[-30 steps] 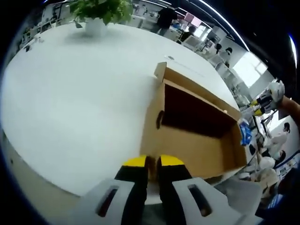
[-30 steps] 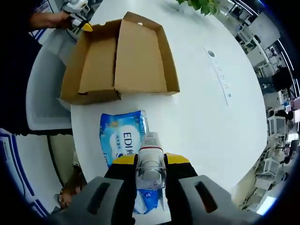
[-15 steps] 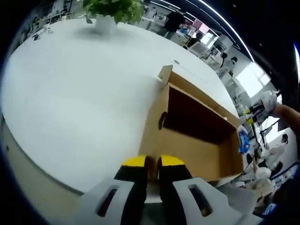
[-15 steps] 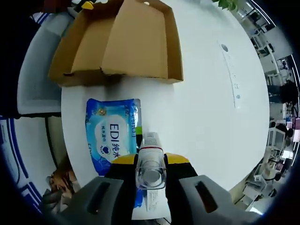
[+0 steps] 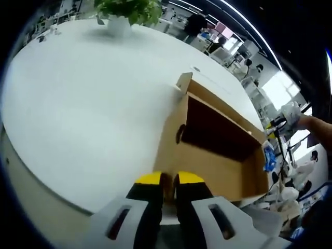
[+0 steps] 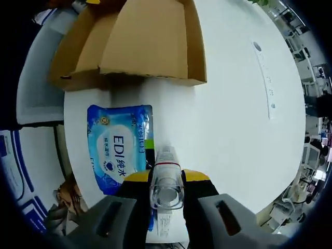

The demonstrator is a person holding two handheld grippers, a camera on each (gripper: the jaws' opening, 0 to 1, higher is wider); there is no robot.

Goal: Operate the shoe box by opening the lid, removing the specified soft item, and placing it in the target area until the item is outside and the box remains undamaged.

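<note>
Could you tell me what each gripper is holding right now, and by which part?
The left gripper is shut on the cardboard box's near wall edge. The right gripper clamps a clear bottle by its body.

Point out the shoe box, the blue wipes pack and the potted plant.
shoe box point(image 6: 150, 41), right gripper view, bare inner panel.
blue wipes pack point(image 6: 116, 148), right gripper view, white label.
potted plant point(image 5: 116, 23), left gripper view, white pot.
</note>
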